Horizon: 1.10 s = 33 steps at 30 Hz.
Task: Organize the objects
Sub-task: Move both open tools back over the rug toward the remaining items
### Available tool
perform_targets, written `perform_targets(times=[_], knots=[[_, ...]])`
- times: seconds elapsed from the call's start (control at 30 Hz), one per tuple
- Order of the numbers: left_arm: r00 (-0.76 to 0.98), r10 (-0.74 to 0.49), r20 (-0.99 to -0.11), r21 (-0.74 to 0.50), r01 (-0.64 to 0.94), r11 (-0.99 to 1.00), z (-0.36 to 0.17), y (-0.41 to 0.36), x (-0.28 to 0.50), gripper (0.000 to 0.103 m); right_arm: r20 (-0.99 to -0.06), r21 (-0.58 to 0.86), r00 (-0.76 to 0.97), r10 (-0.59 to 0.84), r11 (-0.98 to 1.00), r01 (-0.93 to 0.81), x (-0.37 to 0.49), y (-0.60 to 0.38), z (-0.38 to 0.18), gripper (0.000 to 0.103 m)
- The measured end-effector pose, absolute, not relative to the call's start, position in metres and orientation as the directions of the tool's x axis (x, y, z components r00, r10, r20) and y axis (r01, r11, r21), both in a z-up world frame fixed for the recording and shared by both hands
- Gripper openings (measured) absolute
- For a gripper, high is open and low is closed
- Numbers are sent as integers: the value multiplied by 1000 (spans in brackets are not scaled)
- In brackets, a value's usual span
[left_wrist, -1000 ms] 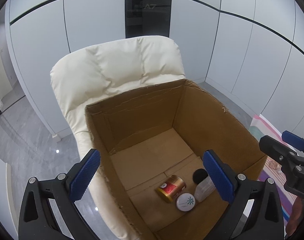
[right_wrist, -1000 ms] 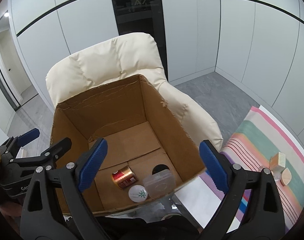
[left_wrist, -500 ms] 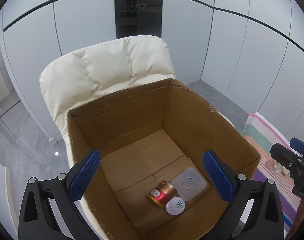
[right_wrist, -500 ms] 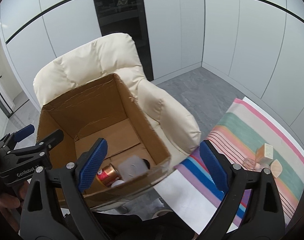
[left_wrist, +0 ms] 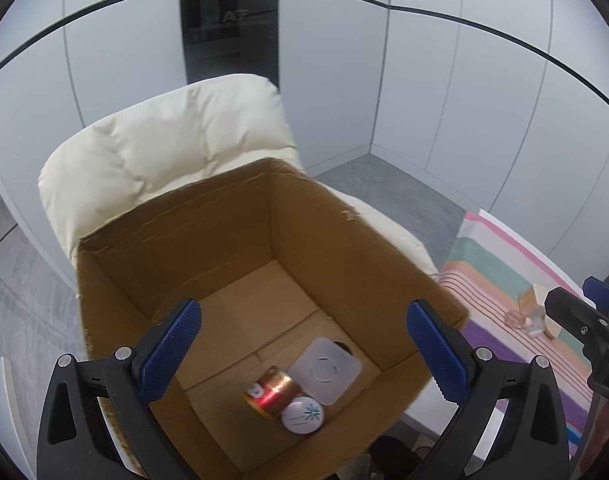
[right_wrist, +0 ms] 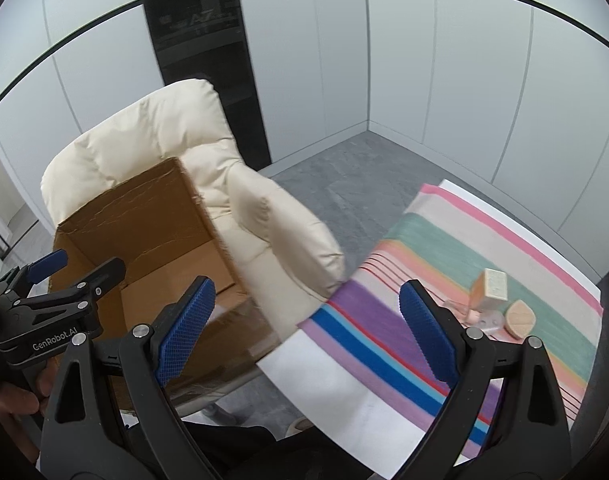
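Note:
An open cardboard box [left_wrist: 344,240] [right_wrist: 144,208] stands on a cream armchair. On its floor lie a copper-red can [left_wrist: 270,390], a round white lid with a green mark [left_wrist: 303,414] and a clear square plastic container [left_wrist: 324,370]. My left gripper [left_wrist: 304,344] hangs open above the box with nothing between its blue pads. My right gripper [right_wrist: 306,330] is open and empty, over the edge of a striped cloth [right_wrist: 444,280]. On that cloth sit a small wooden box [right_wrist: 490,288], a wooden leaf-shaped piece [right_wrist: 520,318] and a small clear item [right_wrist: 482,318].
The cream armchair [left_wrist: 164,148] [right_wrist: 272,236] fills the space between box and cloth. White wall panels and a dark column [left_wrist: 228,20] stand behind. Grey floor [right_wrist: 344,176] lies beyond the chair. A hand [right_wrist: 12,396] holds the left gripper at the right wrist view's left edge.
Both views have swung to the right: the box slid left in each, and the striped cloth with its wooden pieces came further into sight. The clear container now lies flat in the box.

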State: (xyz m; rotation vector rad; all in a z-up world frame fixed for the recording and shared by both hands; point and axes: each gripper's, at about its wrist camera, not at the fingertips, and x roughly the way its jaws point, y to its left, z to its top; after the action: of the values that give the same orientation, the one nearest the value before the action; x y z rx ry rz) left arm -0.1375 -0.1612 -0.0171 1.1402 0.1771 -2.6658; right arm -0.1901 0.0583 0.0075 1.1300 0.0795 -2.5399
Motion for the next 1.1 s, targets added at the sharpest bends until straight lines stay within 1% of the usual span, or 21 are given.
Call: perform_targets(times=[1.1], knots=[[-688,9,-726,-17,5,-1000,-17,-17,-177,103,-734,67,-668,-121,-992,106,-178,203,6,95]])
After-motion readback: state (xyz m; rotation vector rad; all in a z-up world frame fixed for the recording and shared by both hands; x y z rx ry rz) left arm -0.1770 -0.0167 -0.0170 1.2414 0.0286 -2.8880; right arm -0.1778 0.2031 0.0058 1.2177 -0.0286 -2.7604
